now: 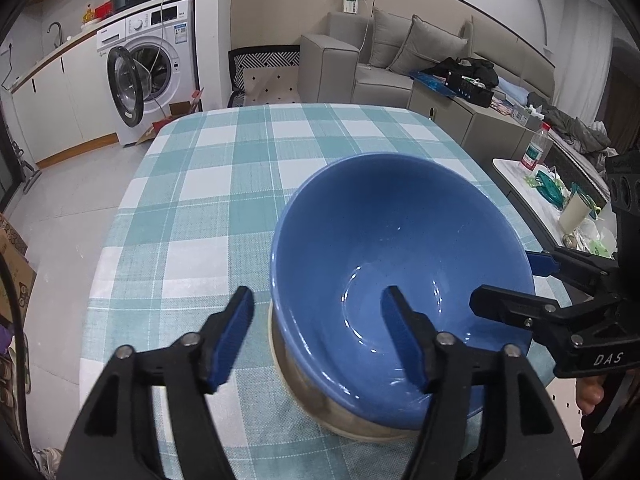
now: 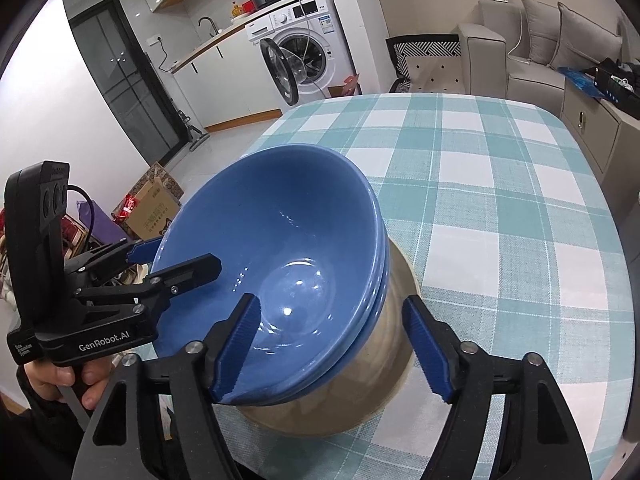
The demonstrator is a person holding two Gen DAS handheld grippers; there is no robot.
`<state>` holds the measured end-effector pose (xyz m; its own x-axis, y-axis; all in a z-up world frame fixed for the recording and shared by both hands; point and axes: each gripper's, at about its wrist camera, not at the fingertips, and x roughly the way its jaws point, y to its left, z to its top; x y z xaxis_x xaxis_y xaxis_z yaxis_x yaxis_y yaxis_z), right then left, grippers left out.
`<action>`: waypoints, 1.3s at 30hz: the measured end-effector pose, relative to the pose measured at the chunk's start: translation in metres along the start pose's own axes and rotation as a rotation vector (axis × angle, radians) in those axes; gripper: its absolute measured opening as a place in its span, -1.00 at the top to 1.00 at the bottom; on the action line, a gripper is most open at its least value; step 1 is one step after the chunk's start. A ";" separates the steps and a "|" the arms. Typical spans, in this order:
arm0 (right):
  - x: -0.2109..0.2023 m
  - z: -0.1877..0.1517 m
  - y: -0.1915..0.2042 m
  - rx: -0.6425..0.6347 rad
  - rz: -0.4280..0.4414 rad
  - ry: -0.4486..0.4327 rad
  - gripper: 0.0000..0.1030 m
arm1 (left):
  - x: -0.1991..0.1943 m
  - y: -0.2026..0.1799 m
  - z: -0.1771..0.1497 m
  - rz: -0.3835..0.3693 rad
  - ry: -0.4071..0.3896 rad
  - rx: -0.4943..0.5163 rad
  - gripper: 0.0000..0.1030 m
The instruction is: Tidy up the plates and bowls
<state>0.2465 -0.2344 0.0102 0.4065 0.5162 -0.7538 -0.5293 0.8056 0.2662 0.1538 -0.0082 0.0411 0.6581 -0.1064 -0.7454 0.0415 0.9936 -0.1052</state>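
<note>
A blue bowl (image 1: 380, 232) (image 2: 280, 208) sits nested in a beige bowl (image 1: 304, 392) (image 2: 384, 360) on the checked tablecloth (image 1: 224, 168) (image 2: 500, 200); the right wrist view shows a second blue rim just under the top one. My left gripper (image 1: 316, 320) (image 2: 176, 258) is open and straddles the bowl's left rim, one finger inside and one outside. On the opposite rim my right gripper (image 2: 332, 340) (image 1: 516, 280) stands open the same way. No pad visibly presses on the bowl wall.
A washing machine (image 1: 148, 76) with its door open stands beyond the table's far left. A grey sofa (image 1: 380, 64) is behind, and a low side table with a bottle (image 1: 536, 148) lies to the right. Cardboard boxes (image 2: 156, 208) sit on the floor at the left.
</note>
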 end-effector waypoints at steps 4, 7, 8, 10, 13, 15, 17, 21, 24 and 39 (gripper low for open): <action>-0.005 -0.003 -0.002 0.005 0.015 -0.021 -0.73 | -0.009 0.000 -0.001 0.024 -0.054 0.018 -0.88; -0.009 -0.006 -0.002 0.006 0.021 -0.046 -0.89 | -0.015 0.003 -0.003 0.021 -0.092 0.025 -0.90; -0.010 -0.007 -0.002 0.007 0.023 -0.055 -0.94 | -0.016 0.003 -0.004 0.020 -0.103 0.027 -0.90; -0.013 -0.009 -0.002 0.005 0.024 -0.073 -0.97 | -0.020 0.004 -0.006 0.024 -0.134 0.032 -0.94; -0.016 -0.013 -0.003 -0.003 0.024 -0.098 -0.98 | -0.025 0.004 -0.011 0.043 -0.185 0.052 -1.00; -0.018 -0.016 -0.003 -0.014 0.021 -0.117 -0.98 | -0.027 0.004 -0.015 0.047 -0.203 0.062 -1.00; -0.021 -0.020 -0.003 -0.023 0.021 -0.144 -0.99 | -0.030 0.005 -0.019 0.049 -0.218 0.062 -1.00; -0.028 -0.029 -0.006 -0.020 0.029 -0.184 -0.99 | -0.035 0.007 -0.026 0.043 -0.249 0.048 -1.00; -0.035 -0.037 -0.006 -0.036 0.024 -0.221 -0.99 | -0.039 0.009 -0.032 0.052 -0.278 0.045 -1.00; -0.056 -0.092 -0.011 -0.066 -0.002 -0.335 -0.99 | -0.054 0.000 -0.072 0.077 -0.371 0.059 -1.00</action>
<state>0.1612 -0.2990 -0.0052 0.6237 0.5906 -0.5120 -0.5709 0.7916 0.2178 0.0636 -0.0056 0.0342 0.8877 -0.0215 -0.4600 0.0177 0.9998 -0.0125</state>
